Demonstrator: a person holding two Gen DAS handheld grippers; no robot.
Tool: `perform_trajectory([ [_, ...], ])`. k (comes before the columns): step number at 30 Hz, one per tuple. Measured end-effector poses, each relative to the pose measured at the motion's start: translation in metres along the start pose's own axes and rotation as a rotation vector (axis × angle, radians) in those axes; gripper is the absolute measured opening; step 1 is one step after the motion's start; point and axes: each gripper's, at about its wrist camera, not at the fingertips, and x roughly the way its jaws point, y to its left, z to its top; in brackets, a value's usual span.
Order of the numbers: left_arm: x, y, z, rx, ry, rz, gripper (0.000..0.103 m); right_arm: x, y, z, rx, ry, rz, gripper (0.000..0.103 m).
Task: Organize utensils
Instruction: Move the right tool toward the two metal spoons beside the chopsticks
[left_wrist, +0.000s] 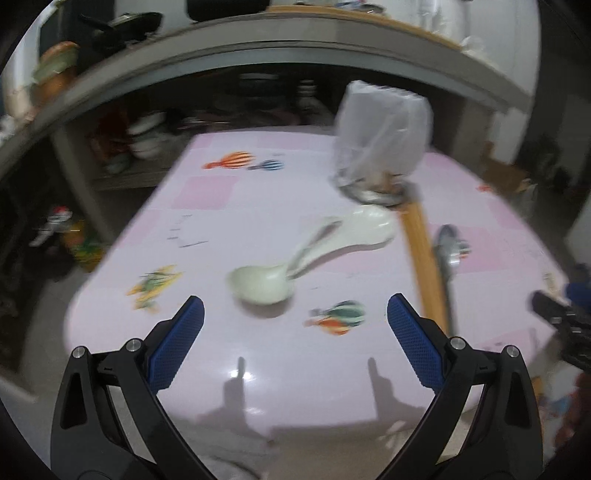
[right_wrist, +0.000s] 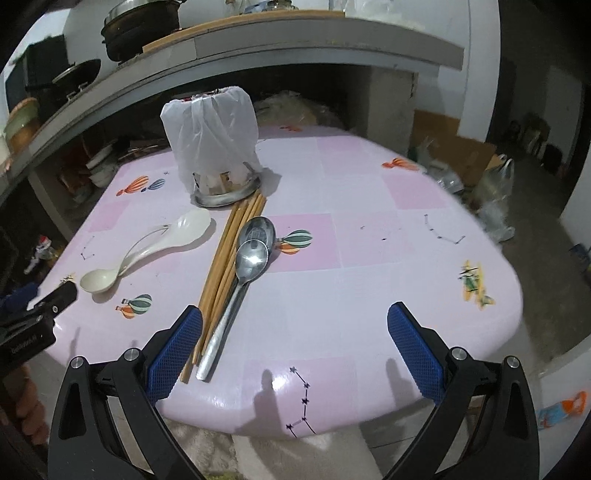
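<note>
- Left gripper (left_wrist: 295, 314): jaws spread wide, nothing between them, hovering over the near edge of the table (left_wrist: 295, 384); view motion-blurred.
- Just beyond the left fingertips: cream plastic spoon (left_wrist: 260, 284), bowl toward the near edge, handle running up and right.
- White rice paddle (left_wrist: 364, 229) lying alongside that handle, touching or overlapping it; blur hides which.
- Right gripper (right_wrist: 295, 319): jaws spread wide too, empty, hovering over the near edge of the same table.
- Left blue pad (right_wrist: 177, 354) of the right gripper overlapping the near ends of the bamboo chopsticks (right_wrist: 229, 254) in this view; cannot tell whether touching or above them.
- Chopsticks in a loose bundle, running from the near edge toward the holder at the far side.
- Two steel spoons (right_wrist: 249, 266) beside the chopsticks on their right, stacked lengthwise, bowls facing up, handles pointing to the near edge.
- Utensil holder (right_wrist: 218, 188) at the far-left part of the table, upright, round metal base, covered by a white plastic bag (right_wrist: 208, 129); far tips of the chopsticks touching or just beside its base.
- Tabletop glossy, pink and white squares with balloon and plane prints.
- Other gripper's black body showing at the left edge of the right wrist view, off the table's near-left corner.
- Behind the table: grey shelf (right_wrist: 258, 48) with pots on top, bowls stacked underneath.
</note>
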Motion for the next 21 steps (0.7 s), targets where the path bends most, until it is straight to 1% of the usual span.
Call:
perform_trajectory([
  [2,0.004,-0.002,0.001,-0.018,-0.024,-0.071,0.095,0.008,-0.002,0.002,0.005,0.017,0.015,0.098],
  [6,0.014,-0.012,0.005,-0.006,-0.021,-0.086,0.095,0.023,-0.008,0.009,0.017,0.037,0.093,0.098],
  [9,0.022,-0.018,0.01,-0.025,-0.02,-0.135,0.095,0.036,-0.01,0.017,0.022,0.055,0.16,0.096],
  [11,0.028,-0.022,0.016,-0.033,-0.022,-0.142,0.095,0.045,-0.011,0.024,0.02,0.065,0.209,0.089],
  [12,0.031,-0.023,0.018,-0.032,-0.025,-0.139,0.095,0.048,-0.011,0.026,0.02,0.069,0.224,0.087],
  [16,0.039,-0.022,0.028,-0.042,-0.062,-0.128,0.095,0.067,-0.016,0.036,0.026,0.087,0.305,0.069],
  [18,0.045,-0.02,0.032,-0.046,-0.055,-0.118,0.095,0.078,-0.019,0.039,0.038,0.106,0.35,0.061],
  [19,0.047,-0.019,0.034,-0.046,-0.051,-0.117,0.092,0.082,-0.019,0.039,0.032,0.112,0.362,0.056],
  [20,0.051,-0.021,0.035,-0.045,-0.042,-0.122,0.083,0.087,-0.019,0.04,0.021,0.118,0.378,0.053],
  [21,0.054,-0.023,0.036,-0.043,-0.032,-0.126,0.078,0.09,-0.019,0.041,0.016,0.122,0.392,0.052],
])
